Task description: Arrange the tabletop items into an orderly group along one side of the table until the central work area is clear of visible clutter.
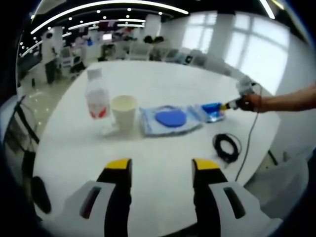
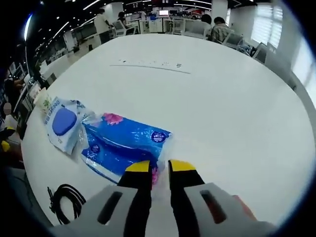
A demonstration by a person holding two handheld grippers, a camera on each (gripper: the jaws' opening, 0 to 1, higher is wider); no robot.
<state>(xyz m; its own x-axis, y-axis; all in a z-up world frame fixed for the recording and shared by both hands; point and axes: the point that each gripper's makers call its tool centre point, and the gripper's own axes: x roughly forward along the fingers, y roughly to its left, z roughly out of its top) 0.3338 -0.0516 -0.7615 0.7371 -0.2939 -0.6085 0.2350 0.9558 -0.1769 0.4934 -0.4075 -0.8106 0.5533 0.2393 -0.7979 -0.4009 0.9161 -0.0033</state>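
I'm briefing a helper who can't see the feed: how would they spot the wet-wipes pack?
On the white table, items stand in a row: a clear bottle, a paper cup, then the wet-wipes pack. It lies flat beside the cup, and only it has a blue oval lid on top.

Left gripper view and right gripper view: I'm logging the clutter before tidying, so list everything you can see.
Water bottle: one, clear with red label, far left of the row.
Paper cup: one, cream, right of the bottle.
Wet wipes pack: one, white and blue with a blue lid, middle of the row.
Tissue pack: one, blue with pink flowers, beside the wipes.
Cable: one, black, coiled near the table edge.
Table: one, white, round.
Left gripper: jaws open, yellow tips, above bare table.
Right gripper: jaws closed on the tissue pack's edge.
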